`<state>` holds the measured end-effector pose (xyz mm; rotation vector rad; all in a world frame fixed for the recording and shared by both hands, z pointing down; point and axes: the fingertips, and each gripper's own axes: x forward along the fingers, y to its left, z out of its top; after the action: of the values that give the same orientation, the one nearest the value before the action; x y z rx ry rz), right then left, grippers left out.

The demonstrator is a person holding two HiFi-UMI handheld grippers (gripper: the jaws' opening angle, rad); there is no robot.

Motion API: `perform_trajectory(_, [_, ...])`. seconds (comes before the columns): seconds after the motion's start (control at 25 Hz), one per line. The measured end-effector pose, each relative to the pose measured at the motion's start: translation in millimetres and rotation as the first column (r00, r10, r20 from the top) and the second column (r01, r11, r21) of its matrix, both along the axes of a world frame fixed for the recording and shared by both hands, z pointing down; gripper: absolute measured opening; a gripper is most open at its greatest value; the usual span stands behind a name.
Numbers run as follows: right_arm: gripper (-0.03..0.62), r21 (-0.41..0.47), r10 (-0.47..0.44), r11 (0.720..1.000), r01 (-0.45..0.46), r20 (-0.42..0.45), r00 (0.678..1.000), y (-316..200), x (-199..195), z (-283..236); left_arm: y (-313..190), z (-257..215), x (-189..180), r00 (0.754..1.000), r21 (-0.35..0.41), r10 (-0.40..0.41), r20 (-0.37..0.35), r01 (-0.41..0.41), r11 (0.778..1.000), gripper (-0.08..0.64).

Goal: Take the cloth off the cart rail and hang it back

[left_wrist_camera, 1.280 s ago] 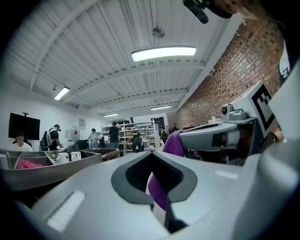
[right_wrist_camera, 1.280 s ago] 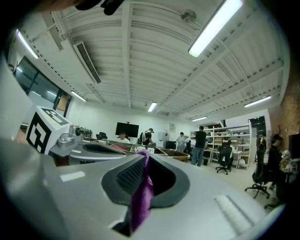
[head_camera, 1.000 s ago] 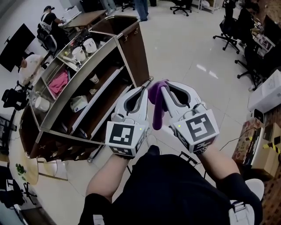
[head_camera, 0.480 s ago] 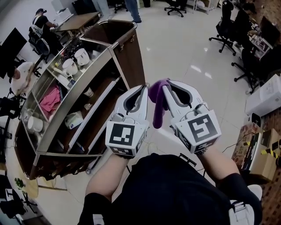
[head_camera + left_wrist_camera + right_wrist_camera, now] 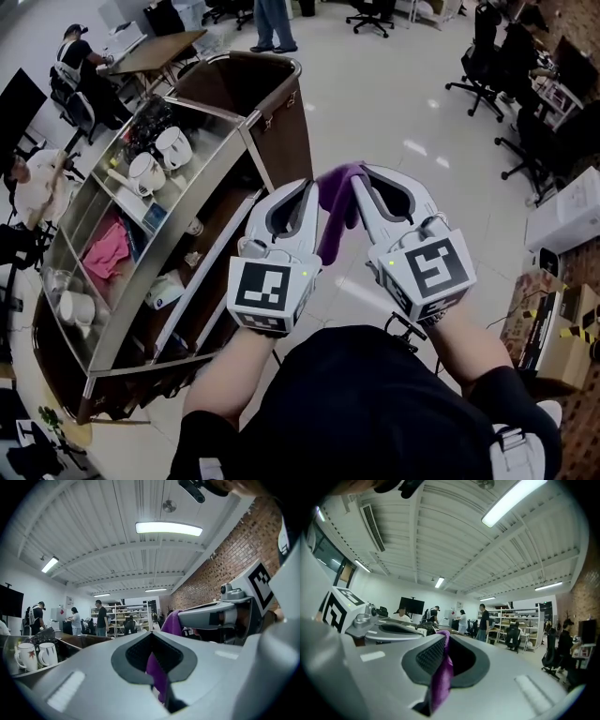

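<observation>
A purple cloth (image 5: 335,211) hangs in the air between my two grippers, which I hold up side by side to the right of the cart (image 5: 202,141). My right gripper (image 5: 358,176) is shut on the cloth's top edge, and the purple strip runs through its jaws (image 5: 440,677). My left gripper (image 5: 309,185) is shut too, with a fold of the cloth (image 5: 157,677) caught in its jaws. The cart's metal rail (image 5: 258,59) curves round its far end, beyond both grippers. Neither gripper touches the rail.
The cart's shelves hold white mugs (image 5: 161,155), a pink cloth (image 5: 106,248) and small items. Office chairs (image 5: 487,66) stand at the far right, with cardboard boxes (image 5: 553,319) nearer on the right. People stand and sit by desks at the back left (image 5: 80,52).
Both grippers stay close together on the cloth. The cart has slid lower and nearer in the head view, and the cloth's hanging tail looks shorter.
</observation>
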<state>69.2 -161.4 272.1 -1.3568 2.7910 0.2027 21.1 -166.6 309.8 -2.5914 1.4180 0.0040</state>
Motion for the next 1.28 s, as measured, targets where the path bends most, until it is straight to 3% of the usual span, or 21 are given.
perform_trajectory(0.48, [0.014, 0.008, -0.032, 0.999, 0.032, -0.002, 0.999, -59, -18, 1, -57, 1, -20, 1.0, -0.011, -0.027, -0.01, 0.027, 1.0, -0.002])
perform_trajectory(0.92, [0.014, -0.012, -0.104, 0.994, 0.105, 0.038, 0.994, -116, 28, -6, -108, 1, 23, 0.993, -0.015, -0.109, 0.037, 0.11, 0.994, -0.002])
perform_trajectory(1.28, [0.014, 0.003, -0.243, 0.97, 0.243, 0.038, 0.969, -183, 78, -9, -171, -4, 75, 0.971, -0.016, -0.236, 0.04, 0.237, 0.971, -0.002])
